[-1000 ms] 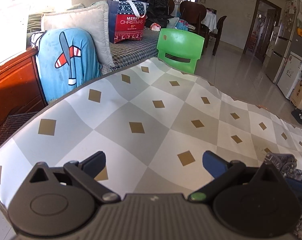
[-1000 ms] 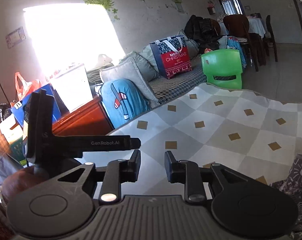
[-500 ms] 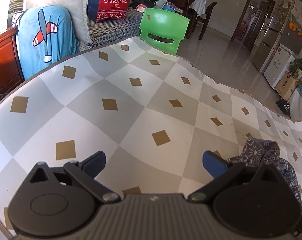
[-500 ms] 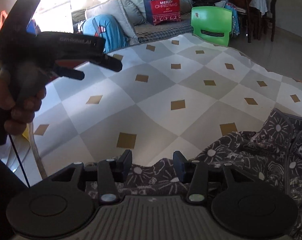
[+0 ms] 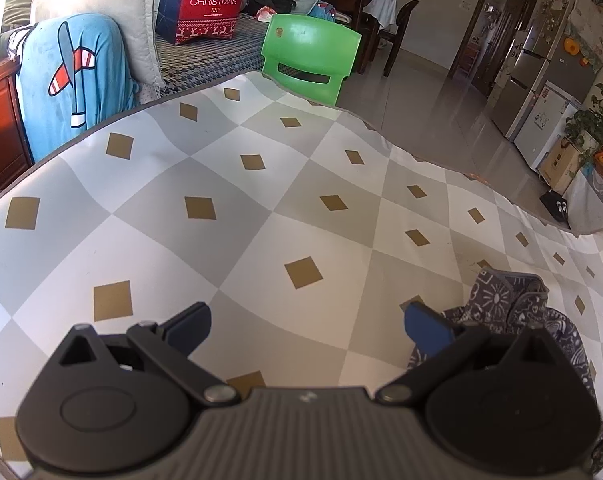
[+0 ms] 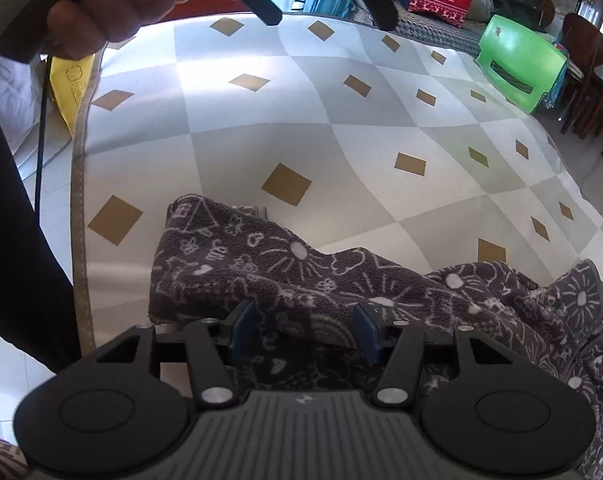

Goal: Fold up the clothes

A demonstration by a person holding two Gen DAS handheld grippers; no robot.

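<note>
The right gripper (image 6: 304, 330) points steeply down at the garment (image 6: 341, 280), its jaws opening; the blue pads (image 6: 241, 330) stand apart on either side of a fold of the cloth, which lies between them, and they do not seem to press on it. The garment is a dark grey fleece piece with a pale doodle print of flowers and hearts, lying crumpled on the table (image 6: 261, 120) near its close edge, one end stretched toward the left of the right wrist view and the bulk heaped to the right. The left gripper (image 5: 307, 322) hangs over bare tablecloth with its jaws spread wide and nothing between them; the garment (image 5: 513, 308) lies just beside its right finger. In the right wrist view that same gripper shows at the top, held in the person's hand (image 6: 113, 4), its two dark fingers (image 6: 257, 2) well apart above the far side of the table. The tablecloth is a grey and white check with small gold diamonds. Beyond the table stand a green chair (image 5: 309, 56), a sofa with a pale cushion (image 5: 101, 8), a blue pillow with a plane print (image 5: 73, 76) and a red Christmas bag (image 5: 205, 0). A fridge (image 5: 549, 64) stands far off on the right.
</note>
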